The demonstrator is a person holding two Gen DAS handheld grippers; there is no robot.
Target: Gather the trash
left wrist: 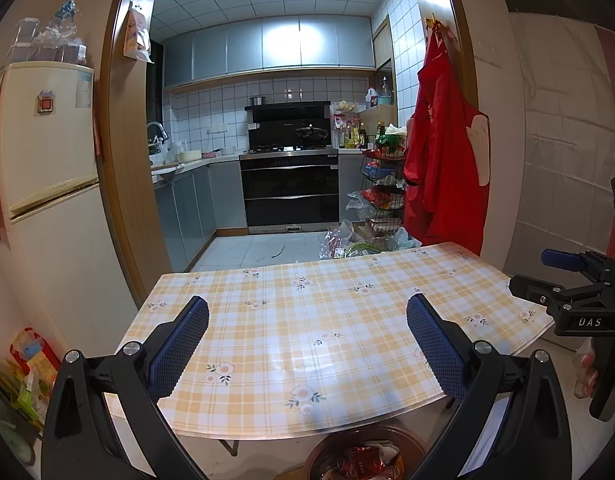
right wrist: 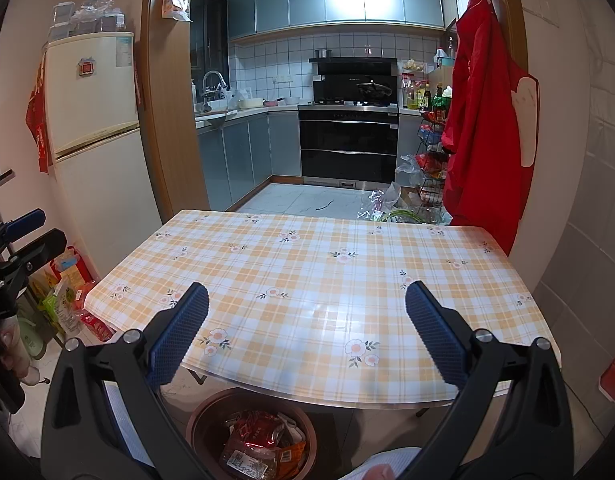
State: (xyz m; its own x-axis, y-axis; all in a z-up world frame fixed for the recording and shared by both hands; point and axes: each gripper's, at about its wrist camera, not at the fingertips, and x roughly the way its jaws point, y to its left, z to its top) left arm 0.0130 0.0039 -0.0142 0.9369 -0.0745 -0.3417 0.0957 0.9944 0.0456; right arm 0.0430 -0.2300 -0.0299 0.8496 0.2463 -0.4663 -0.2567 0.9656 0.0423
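Two tools, left tool (left wrist: 307, 354) and right tool (right wrist: 306, 352), both spread wide over checked worktop (right wrist: 307, 264); kitchen beyond, red apron (right wrist: 483, 120) on doorframe. Bin (right wrist: 203, 420) under near edge holds crumpled red wrappers (right wrist: 255, 438)

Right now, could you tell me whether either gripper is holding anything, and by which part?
Nothing is held. The left gripper and right gripper both stand open above the table; wrappers lie in the bin below.

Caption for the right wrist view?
Open right gripper above checkered table, with the bin of wrappers below.
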